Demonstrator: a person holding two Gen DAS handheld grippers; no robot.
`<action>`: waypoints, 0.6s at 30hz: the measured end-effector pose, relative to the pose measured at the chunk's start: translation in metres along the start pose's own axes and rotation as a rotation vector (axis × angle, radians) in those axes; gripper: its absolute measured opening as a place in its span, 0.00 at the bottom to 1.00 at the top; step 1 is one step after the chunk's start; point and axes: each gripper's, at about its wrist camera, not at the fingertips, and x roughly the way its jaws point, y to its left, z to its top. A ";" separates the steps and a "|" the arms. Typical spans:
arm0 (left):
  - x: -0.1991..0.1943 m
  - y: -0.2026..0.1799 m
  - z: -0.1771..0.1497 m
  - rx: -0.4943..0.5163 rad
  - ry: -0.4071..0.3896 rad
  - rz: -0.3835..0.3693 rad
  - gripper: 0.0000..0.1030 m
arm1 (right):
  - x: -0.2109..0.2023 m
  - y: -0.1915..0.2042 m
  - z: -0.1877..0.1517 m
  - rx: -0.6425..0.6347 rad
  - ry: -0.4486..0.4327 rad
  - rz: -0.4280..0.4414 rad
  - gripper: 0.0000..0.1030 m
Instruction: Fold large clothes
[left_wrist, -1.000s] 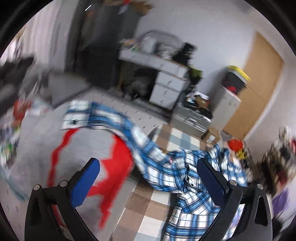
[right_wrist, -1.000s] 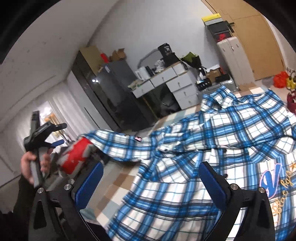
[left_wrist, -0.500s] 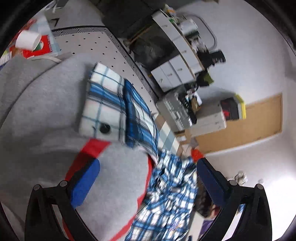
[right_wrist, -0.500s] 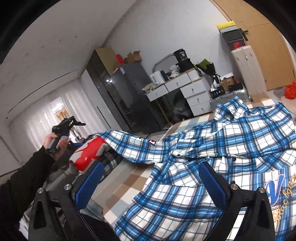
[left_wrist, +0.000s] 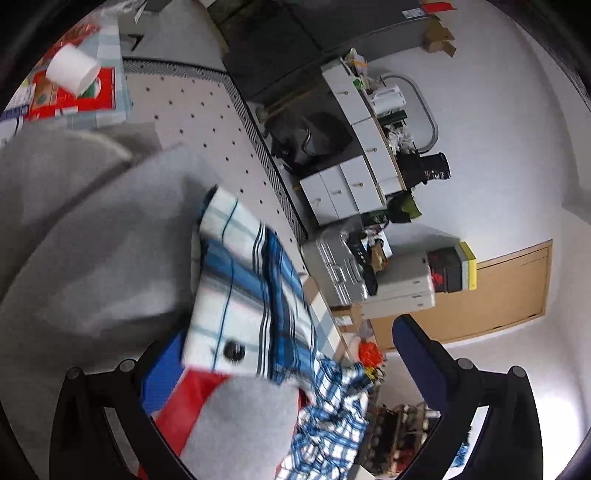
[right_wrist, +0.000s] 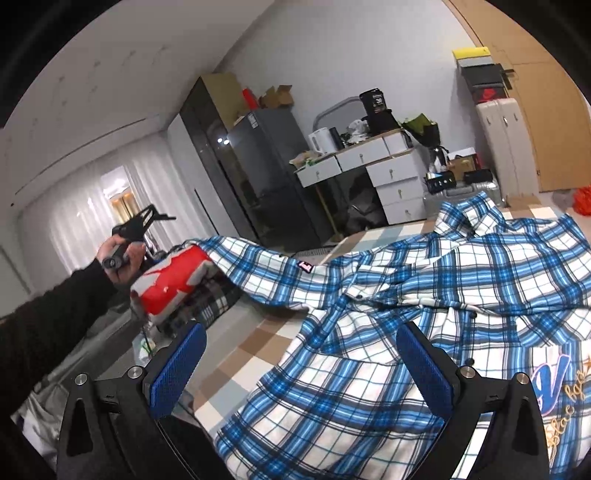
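Across the checked bed cover (right_wrist: 258, 343) the plaid shirt (right_wrist: 424, 295) lay spread; its sleeve cuff (left_wrist: 236, 295) sat between your left gripper (left_wrist: 280, 354) jaws, wide but just narrowing; right gripper (right_wrist: 299, 365) gaped empty.

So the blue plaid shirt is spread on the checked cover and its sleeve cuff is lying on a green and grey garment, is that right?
Not quite. The garment under the sleeve cuff is red and grey, not green and grey; the left wrist view shows it close up. The rest holds: in the right wrist view the blue plaid shirt lies spread on the checked cover.
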 end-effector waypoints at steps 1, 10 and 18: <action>-0.001 -0.001 0.001 0.000 -0.022 0.018 0.85 | 0.002 0.000 -0.001 -0.004 0.006 -0.001 1.00; 0.012 0.021 -0.007 0.044 -0.042 0.137 0.03 | 0.004 0.002 -0.004 -0.038 0.024 -0.010 1.00; -0.002 -0.026 -0.004 0.165 -0.110 0.193 0.00 | 0.001 0.001 -0.003 -0.055 0.012 -0.026 1.00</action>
